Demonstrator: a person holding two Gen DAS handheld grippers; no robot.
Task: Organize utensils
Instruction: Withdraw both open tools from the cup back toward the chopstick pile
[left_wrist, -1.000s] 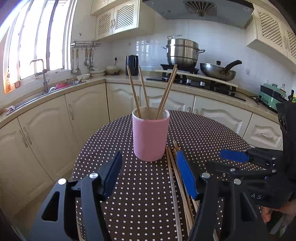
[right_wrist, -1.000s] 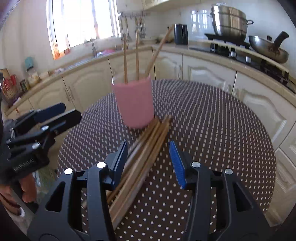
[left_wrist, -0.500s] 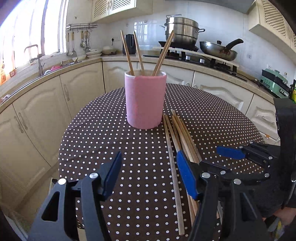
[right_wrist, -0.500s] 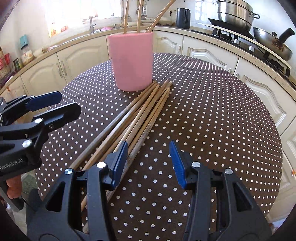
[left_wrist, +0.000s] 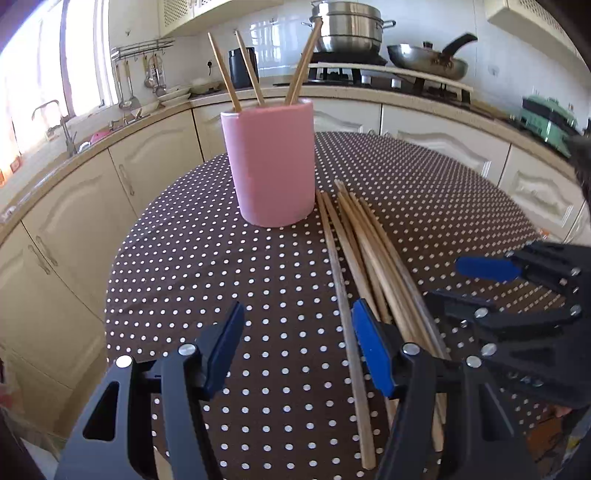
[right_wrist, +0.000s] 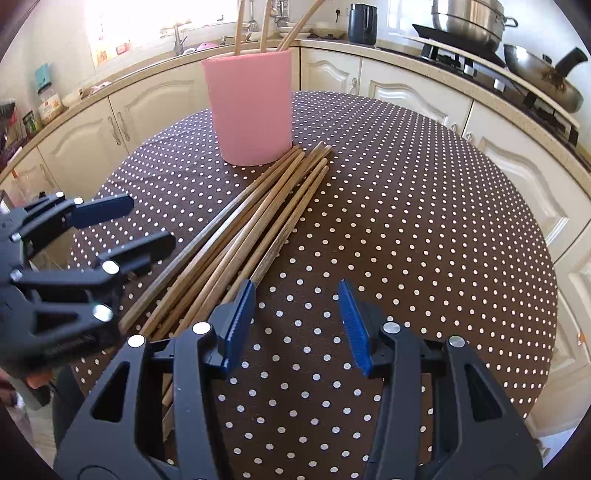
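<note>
Both tongs, left (left_wrist: 297, 345) and right (right_wrist: 295, 325), hang apart, empty. Loose chopsticks (right_wrist: 258, 218), at the cup's (right_wrist: 251, 107) 5 o'clock, look light, stiff, slippery; grip mid-shaft.

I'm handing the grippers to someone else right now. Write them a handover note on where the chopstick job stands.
Left gripper: open, empty, low over the brown polka-dot tablecloth, just left of the pile.
Right gripper: open, empty, just right of the pile's near ends.
Tall pink cylindrical cup: upright on the table, holding a few wooden chopsticks in the cup.
Loose bundle of wooden chopsticks: lying flat, fanned out, far tips beside the cup's base.
Done: a few chopsticks stand in the cup.
Left: pick up the loose chopsticks and stand them in the cup.
</note>
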